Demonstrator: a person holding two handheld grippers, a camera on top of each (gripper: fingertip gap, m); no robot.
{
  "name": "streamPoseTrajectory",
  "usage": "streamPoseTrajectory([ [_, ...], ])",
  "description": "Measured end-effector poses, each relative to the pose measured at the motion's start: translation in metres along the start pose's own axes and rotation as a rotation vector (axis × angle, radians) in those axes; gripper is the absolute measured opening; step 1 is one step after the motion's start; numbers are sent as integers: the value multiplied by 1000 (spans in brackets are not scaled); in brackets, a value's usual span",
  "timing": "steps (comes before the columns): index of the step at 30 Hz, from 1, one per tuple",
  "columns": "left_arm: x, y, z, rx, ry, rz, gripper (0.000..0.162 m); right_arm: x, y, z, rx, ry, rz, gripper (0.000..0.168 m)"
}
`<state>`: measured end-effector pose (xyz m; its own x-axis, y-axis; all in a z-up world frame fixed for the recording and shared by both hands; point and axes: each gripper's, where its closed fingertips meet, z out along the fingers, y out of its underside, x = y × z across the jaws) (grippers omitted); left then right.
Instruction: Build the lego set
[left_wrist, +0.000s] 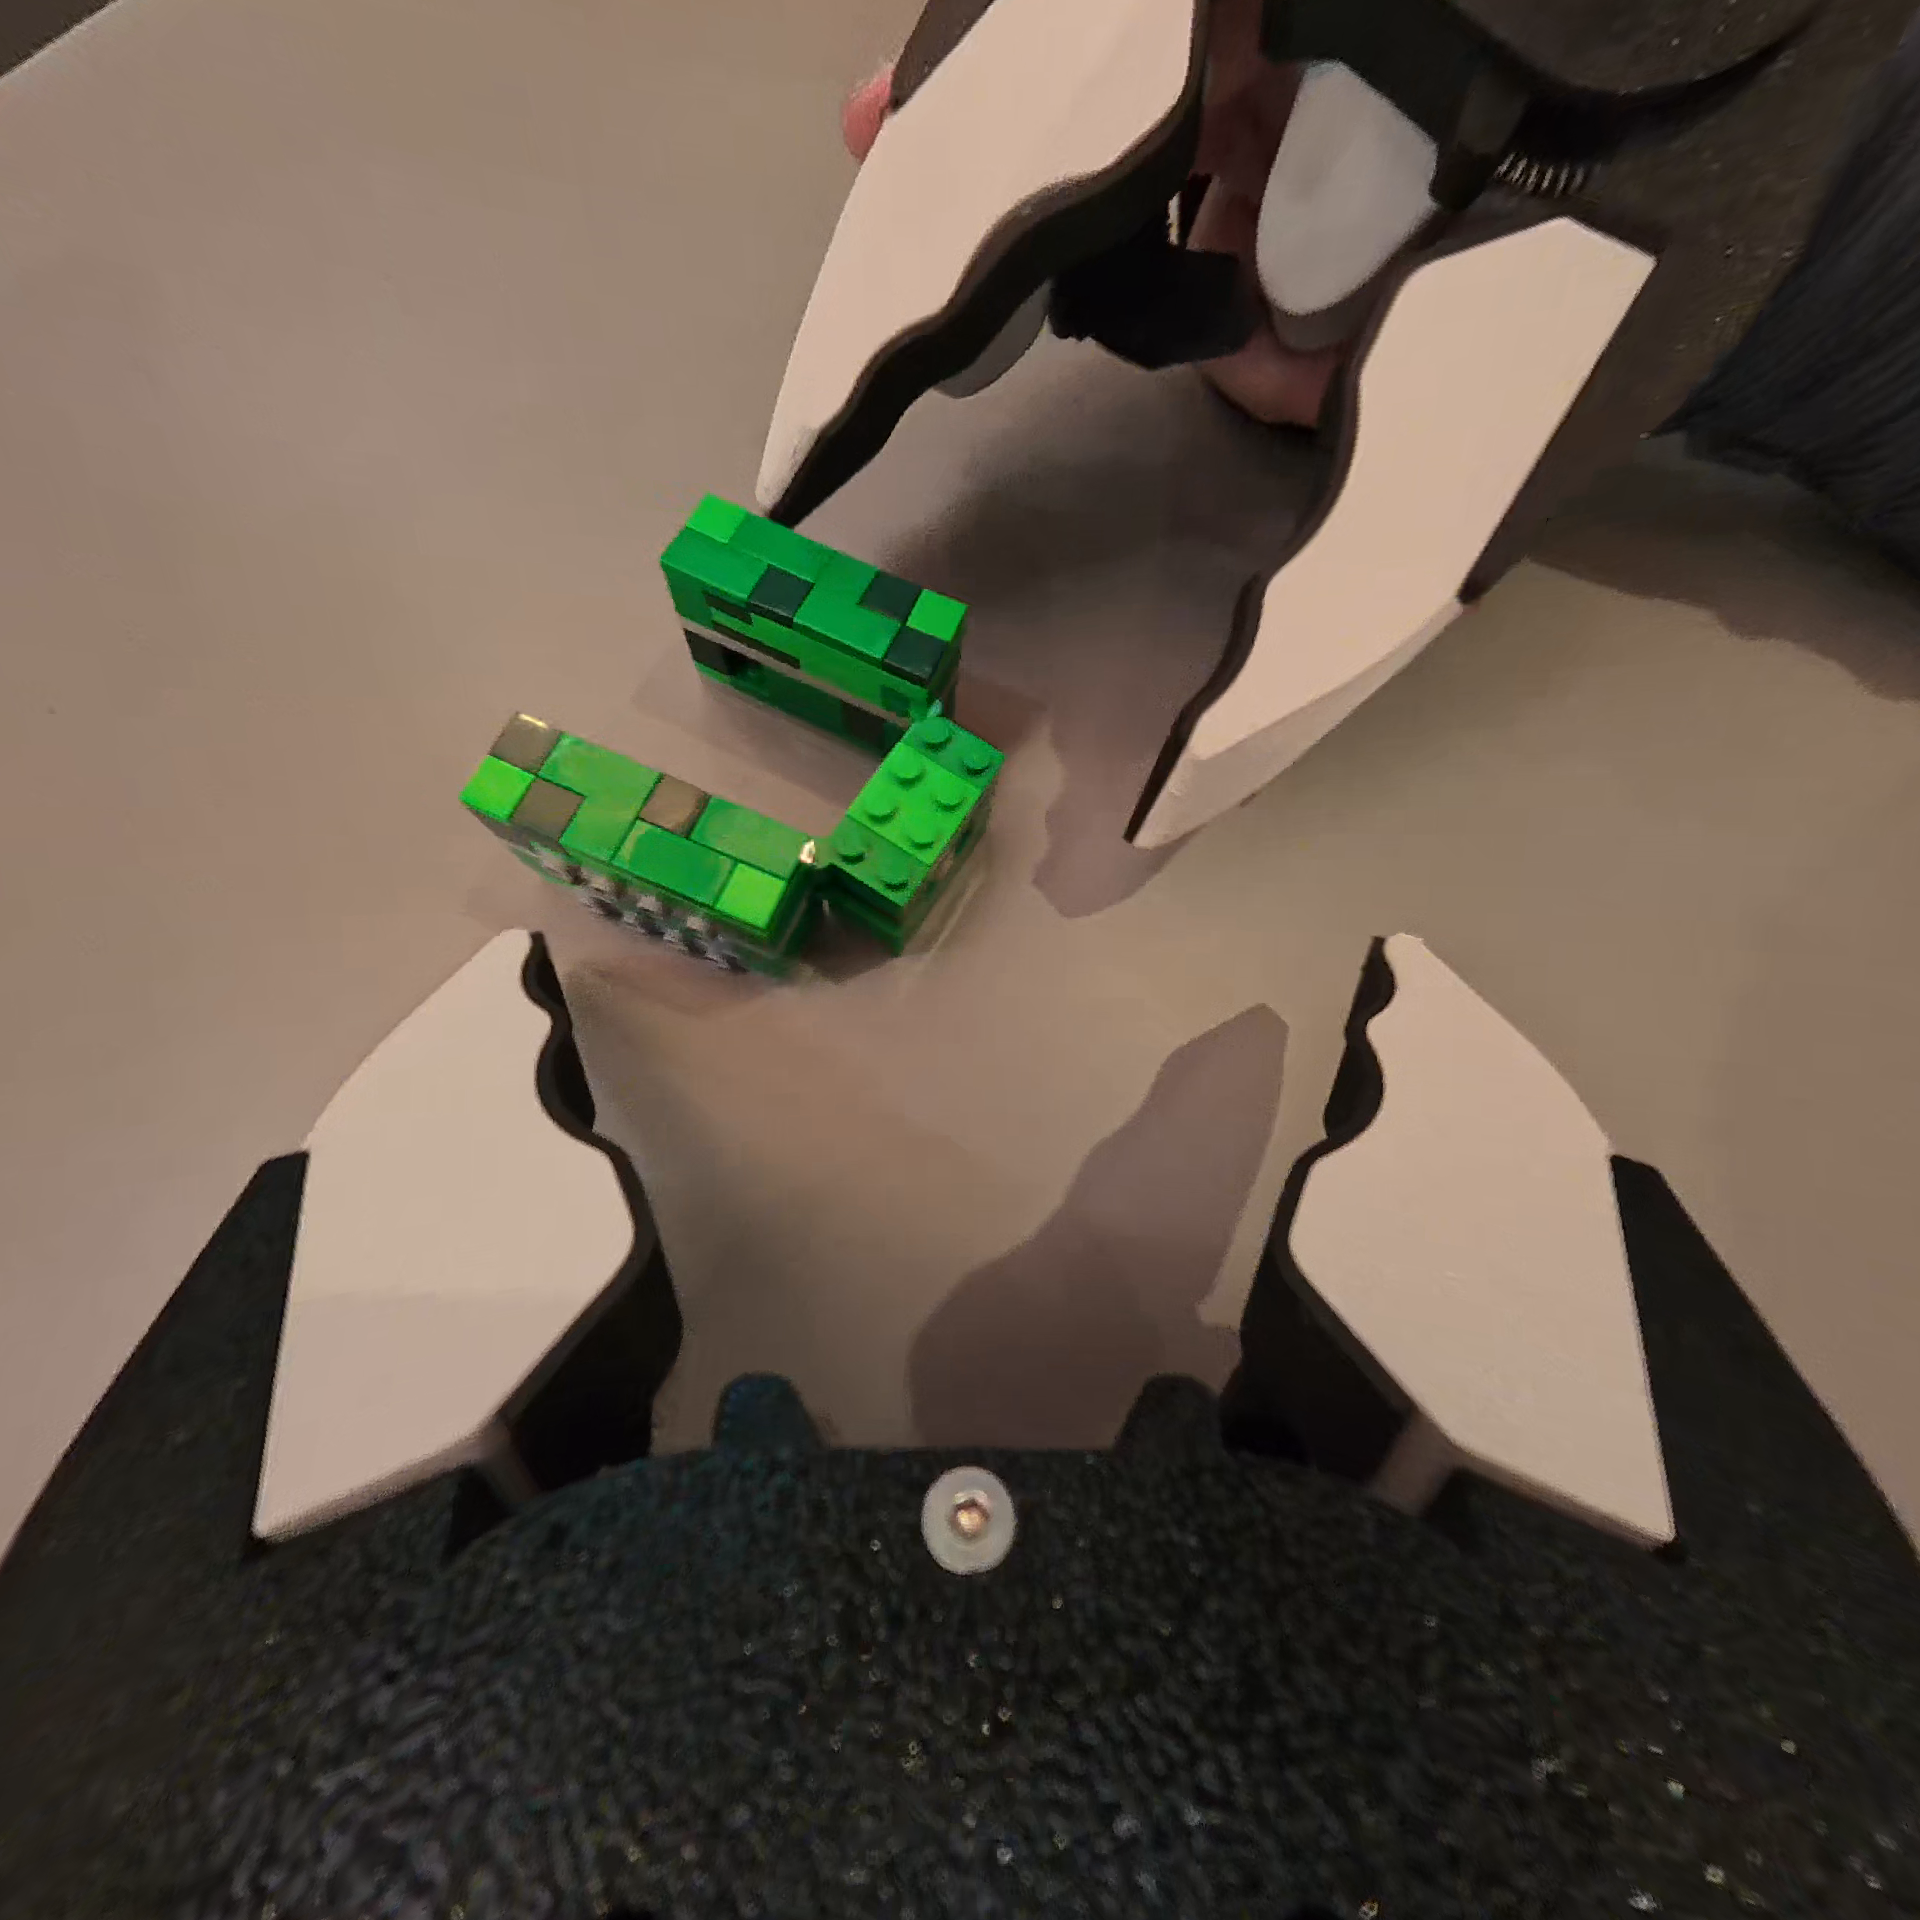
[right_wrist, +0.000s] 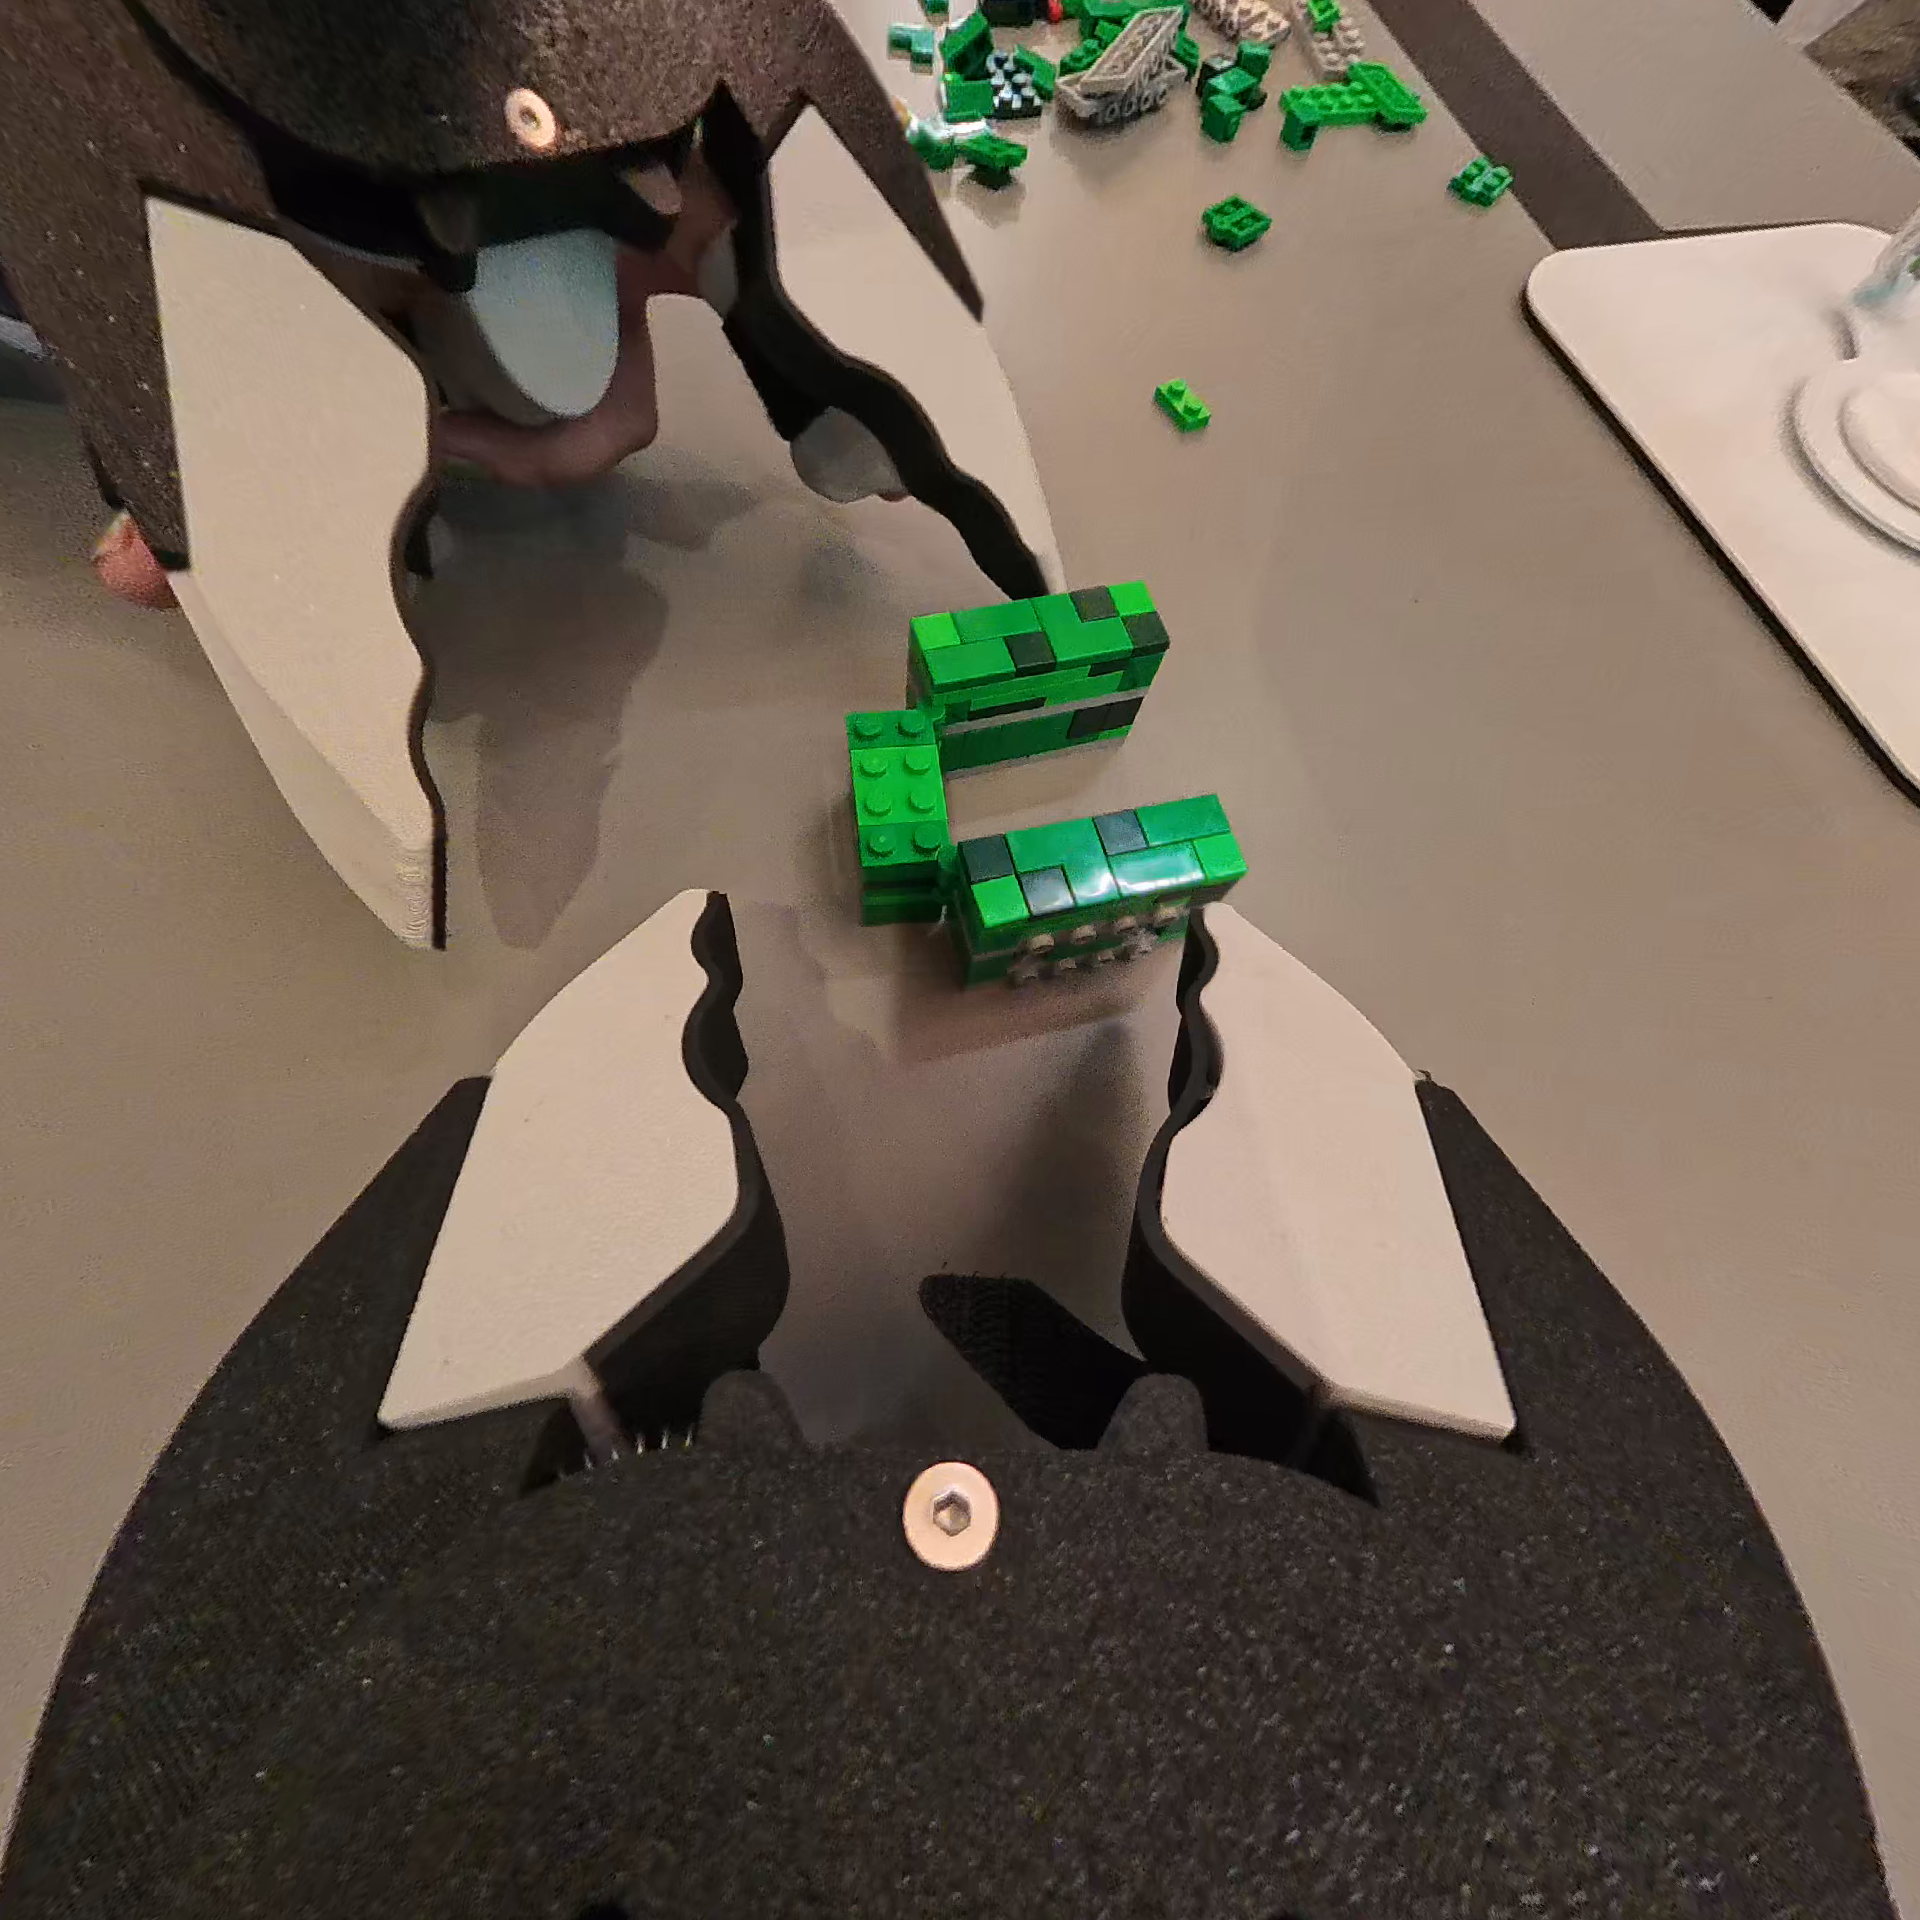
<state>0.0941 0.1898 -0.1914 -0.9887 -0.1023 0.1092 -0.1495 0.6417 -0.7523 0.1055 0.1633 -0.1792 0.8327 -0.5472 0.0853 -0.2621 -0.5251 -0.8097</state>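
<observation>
We have both tools over the smooth grey worktop (right_wrist: 1455, 727), facing each other across the U-shaped green brick lego build (left_wrist: 748, 748). Our left gripper (left_wrist: 945, 945) hangs low with its white-faced fingers spread wide, nothing between them; its left fingertip (left_wrist: 509, 956) sits just beside the near arm of the build, and we cannot tell whether it touches. Our right gripper (right_wrist: 956, 914) is likewise splayed apart and grasping nothing, tilted down at the bricks, and its right fingertip (right_wrist: 1216, 925) is close against the studded grey side of one arm of the U. In the left wrist view, one tip of the right gripper comes down at the far corner of the other arm of the build.

No readable writing shows on the bricks or tools.

The build stands on open worktop, with bare surface all round it. Towards the far edge lies the loose heap of green and grey lego pieces (right_wrist: 1143, 73), with a few single green bricks (right_wrist: 1182, 403) strayed nearer, well apart from the build. A pale rounded-corner mat (right_wrist: 1683, 343) lies at the right-hand edge, carrying a clear glass object (right_wrist: 1870, 416) we cannot identify.
</observation>
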Motion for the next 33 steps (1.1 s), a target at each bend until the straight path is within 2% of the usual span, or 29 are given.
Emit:
streamPoseTrajectory([
  [2, -1, 0, 1, 9, 22, 9, 136, 0, -1, 3, -6, -8, -16, 80],
  [4, -1, -4, -1, 41, 21, 58, 128, 1, -4, 5, 5, -11, -28, 79],
  [11, -1, -4, -4, 50, 58, 32, 126, 3, -5, 7, 7, -9, -31, 79],
  [13, -5, -8, -9, 83, 20, 44, 124, 9, -8, 3, 38, 33, -30, 78],
  [18, -33, -33, -41, 331, -182, 4, 117, 40, -27, -23, 246, 304, 4, 76],
  [23, -59, -33, -68, 479, -405, -17, 113, 63, -39, -58, 446, 591, 35, 65],
  [24, -65, -35, -77, 524, -480, -15, 109, 67, -40, -64, 479, 643, 35, 62],
  [25, -71, -39, -90, 588, -573, -15, 95, 70, -41, -69, 500, 684, 35, 61],
  [27, -82, -49, -124, 748, -753, -42, 73, 75, -40, -73, 510, 723, 48, 60],
  [29, -94, -48, -144, 826, -880, -117, 69, 79, -38, -75, 511, 735, 72, 59],
  [33, -110, -38, -141, 794, -980, -184, 65, 79, -38, -73, 501, 726, 61, 55],
])
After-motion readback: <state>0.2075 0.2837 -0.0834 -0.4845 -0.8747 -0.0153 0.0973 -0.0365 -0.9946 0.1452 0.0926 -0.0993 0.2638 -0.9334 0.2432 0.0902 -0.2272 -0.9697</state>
